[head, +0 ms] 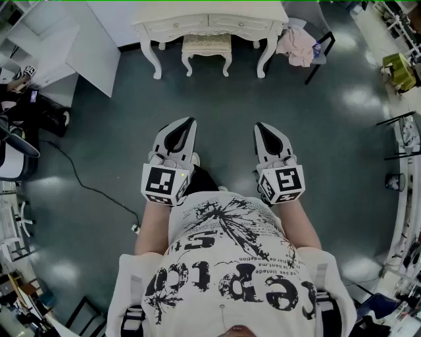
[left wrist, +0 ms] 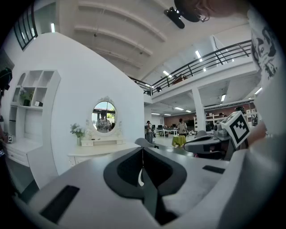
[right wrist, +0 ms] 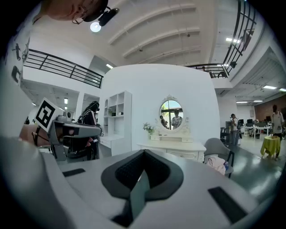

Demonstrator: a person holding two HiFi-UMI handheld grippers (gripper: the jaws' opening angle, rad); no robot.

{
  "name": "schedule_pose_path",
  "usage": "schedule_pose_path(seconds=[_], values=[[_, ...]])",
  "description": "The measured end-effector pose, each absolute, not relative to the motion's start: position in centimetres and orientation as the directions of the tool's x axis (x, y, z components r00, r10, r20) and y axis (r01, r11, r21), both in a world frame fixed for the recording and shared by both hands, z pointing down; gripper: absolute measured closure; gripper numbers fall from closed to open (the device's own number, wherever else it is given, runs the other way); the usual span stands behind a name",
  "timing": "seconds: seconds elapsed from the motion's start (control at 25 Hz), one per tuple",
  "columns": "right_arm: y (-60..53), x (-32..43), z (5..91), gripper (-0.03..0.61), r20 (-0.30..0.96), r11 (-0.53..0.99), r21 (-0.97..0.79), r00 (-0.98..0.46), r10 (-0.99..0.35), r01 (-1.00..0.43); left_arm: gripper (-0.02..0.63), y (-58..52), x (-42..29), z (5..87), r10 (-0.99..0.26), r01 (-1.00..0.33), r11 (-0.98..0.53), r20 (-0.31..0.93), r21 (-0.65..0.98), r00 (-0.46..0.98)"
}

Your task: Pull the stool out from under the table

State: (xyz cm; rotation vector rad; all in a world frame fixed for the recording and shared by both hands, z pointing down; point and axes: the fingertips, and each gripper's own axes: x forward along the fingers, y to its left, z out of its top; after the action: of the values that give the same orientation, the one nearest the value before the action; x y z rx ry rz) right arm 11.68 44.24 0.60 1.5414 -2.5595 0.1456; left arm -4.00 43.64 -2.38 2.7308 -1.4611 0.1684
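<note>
A cream stool (head: 206, 47) with curved legs stands tucked under the white dressing table (head: 209, 20) at the top of the head view. My left gripper (head: 191, 120) and right gripper (head: 258, 125) hover side by side over the dark floor, well short of the stool, both pointing toward it. Each is shut with nothing between its jaws. In the left gripper view the jaws (left wrist: 143, 147) meet in front of the table (left wrist: 103, 150) and its oval mirror. The right gripper view shows the same over its shut jaws (right wrist: 144, 152). Both gripper bodies hide the stool in their own views.
A grey chair draped with a pink cloth (head: 299, 43) stands right of the table. A white shelf unit (head: 59, 46) sits to the left, with a person beside it. A cable (head: 85, 184) trails across the floor at left. Racks line the right edge.
</note>
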Motion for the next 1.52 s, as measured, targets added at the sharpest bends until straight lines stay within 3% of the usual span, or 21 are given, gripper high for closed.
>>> schedule_pose_path(seconds=[0.76, 0.84, 0.88, 1.52], values=[[44.3, 11.9, 2.9, 0.557, 0.208, 0.464, -0.041, -0.462, -0.862, -0.885, 0.593, 43.9, -3.7, -1.4, -0.842, -0.845, -0.534, 0.111, -0.027, 0.528], [44.2, 11.8, 3.4, 0.398, 0.218, 0.474, -0.048, -0.473, -0.854, -0.879, 0.592, 44.0, -3.6, -1.2, -0.841, -0.845, -0.534, 0.121, -0.031, 0.527], [44.1, 11.9, 3.6, 0.37, 0.223, 0.477, -0.048, -0.475, -0.851, -0.878, 0.592, 44.0, -3.6, -1.1, -0.841, -0.845, -0.533, 0.127, -0.032, 0.526], [32.4, 11.0, 6.3, 0.356, 0.271, 0.448, -0.03, -0.439, -0.857, -0.894, 0.593, 32.7, -6.8, 2.3, -0.841, -0.857, -0.515, 0.196, -0.01, 0.503]])
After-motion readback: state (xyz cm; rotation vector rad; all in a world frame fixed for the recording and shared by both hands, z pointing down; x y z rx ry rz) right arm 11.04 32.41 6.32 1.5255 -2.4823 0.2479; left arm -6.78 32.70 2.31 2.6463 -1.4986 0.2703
